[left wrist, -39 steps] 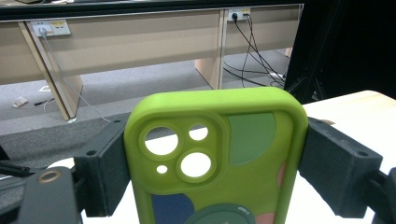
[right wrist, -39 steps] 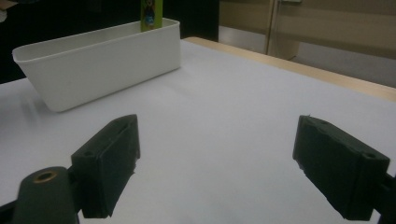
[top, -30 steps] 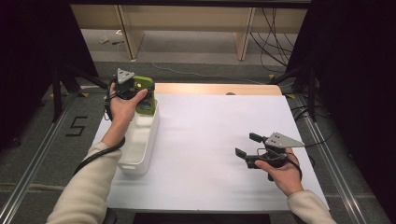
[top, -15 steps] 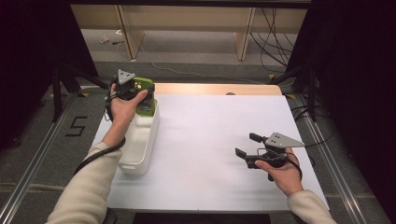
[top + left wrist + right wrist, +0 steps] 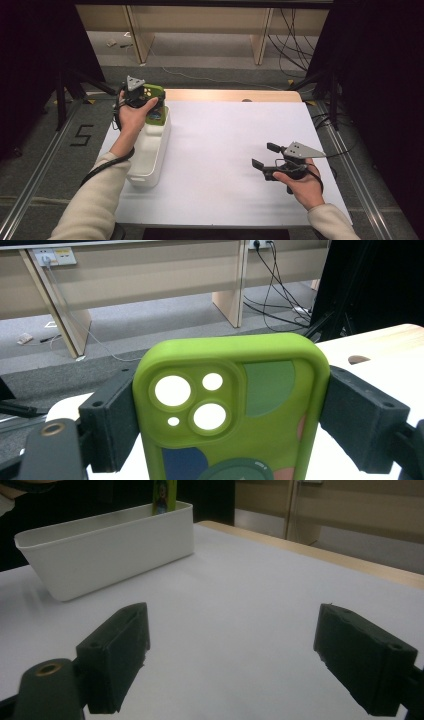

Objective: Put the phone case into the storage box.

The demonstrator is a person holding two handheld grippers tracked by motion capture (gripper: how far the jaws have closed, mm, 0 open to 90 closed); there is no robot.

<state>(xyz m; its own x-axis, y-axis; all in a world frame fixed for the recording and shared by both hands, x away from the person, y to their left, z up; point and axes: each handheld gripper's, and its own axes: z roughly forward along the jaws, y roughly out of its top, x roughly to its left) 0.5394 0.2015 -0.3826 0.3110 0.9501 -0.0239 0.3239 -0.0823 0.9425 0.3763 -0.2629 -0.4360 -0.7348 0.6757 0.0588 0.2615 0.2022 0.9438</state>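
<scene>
Left hand-held gripper [image 5: 150, 98] up at the far left corner of the counter [image 5: 225, 150], over the far end of the white bin [image 5: 150, 150]. Clamped on a green phone case [image 5: 227, 410], one black pad on each long side. Case standing upright, camera holes near the top, with green, blue and pink patches lower down. In the high view, green phone case [image 5: 154, 102] just above the far end of the bin, held by the left hand [image 5: 131, 112]. From the right hand-held gripper's own view, a strip of the case [image 5: 163, 495] poking up behind the far wall of the white bin [image 5: 110, 540].

Right hand-held gripper [image 5: 264, 159] low over the right side of the counter, well apart from the bin. Jaws wide open, nothing between them, just bare white counter [image 5: 235, 605]. Pointing toward the left, at the bin. Right hand [image 5: 300, 187] wrapped around its back end.

White bin long and narrow, lying along the left edge of the counter.
</scene>
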